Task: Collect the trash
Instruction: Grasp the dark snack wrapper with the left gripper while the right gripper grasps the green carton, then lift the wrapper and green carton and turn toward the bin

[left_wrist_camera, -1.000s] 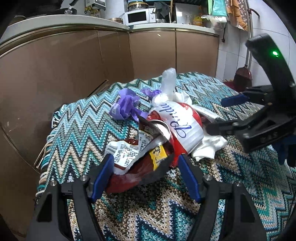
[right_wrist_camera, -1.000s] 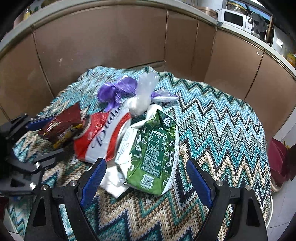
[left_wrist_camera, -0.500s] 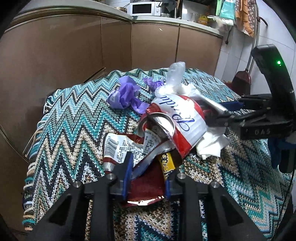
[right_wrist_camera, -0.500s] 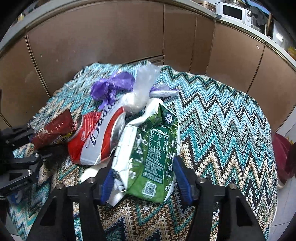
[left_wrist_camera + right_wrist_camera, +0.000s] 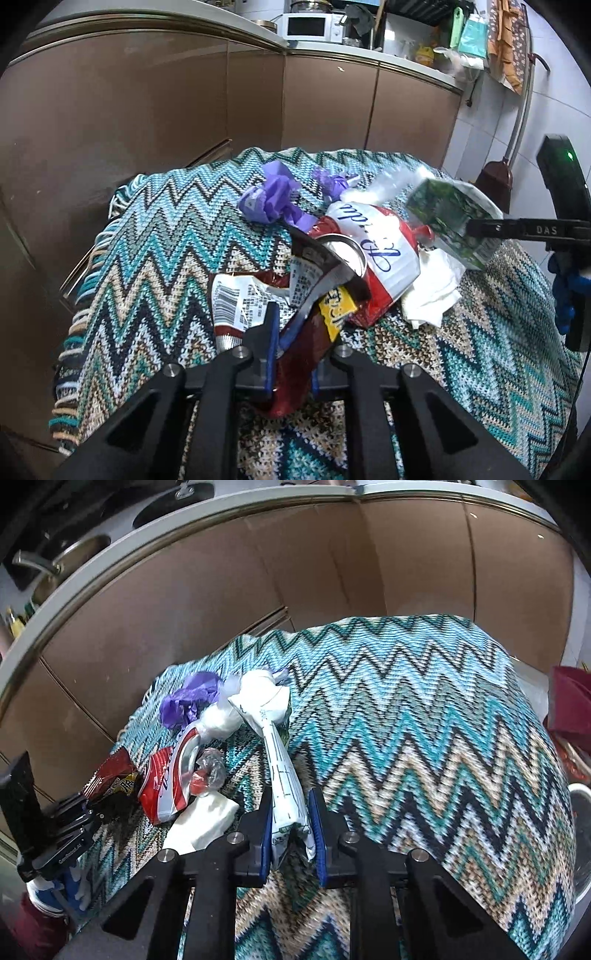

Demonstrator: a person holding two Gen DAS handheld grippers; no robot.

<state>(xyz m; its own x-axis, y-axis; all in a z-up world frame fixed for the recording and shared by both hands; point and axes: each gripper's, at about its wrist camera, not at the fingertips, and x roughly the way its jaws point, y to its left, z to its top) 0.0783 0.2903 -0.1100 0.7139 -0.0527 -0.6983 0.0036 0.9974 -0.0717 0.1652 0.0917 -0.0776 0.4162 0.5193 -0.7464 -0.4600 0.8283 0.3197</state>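
Observation:
A pile of trash lies on the zigzag cloth (image 5: 147,258). My left gripper (image 5: 293,350) has its jaws closing, with the pads pressed on a dark red snack wrapper (image 5: 243,295) whose far end rests on the cloth. Beside the wrapper lies a crushed red and white can (image 5: 373,251). My right gripper (image 5: 291,812) is closing too and pinches a green and white carton (image 5: 280,768) edge-on. In the left wrist view the carton (image 5: 447,218) hangs above the pile in the right gripper (image 5: 476,227). The left gripper (image 5: 92,812) also shows at the left of the right wrist view.
A purple bag (image 5: 273,199), a knotted clear bag (image 5: 225,720), a white tissue (image 5: 432,295) and a small clear plastic piece (image 5: 207,771) lie around the can. Brown cabinets (image 5: 147,110) curve close behind the table. A red dustpan (image 5: 495,177) stands at the right.
Both grippers went from wide open to closed. The left one gripped the red wrapper. The right one gripped the green carton, raised it off the pile and rolled it on edge.

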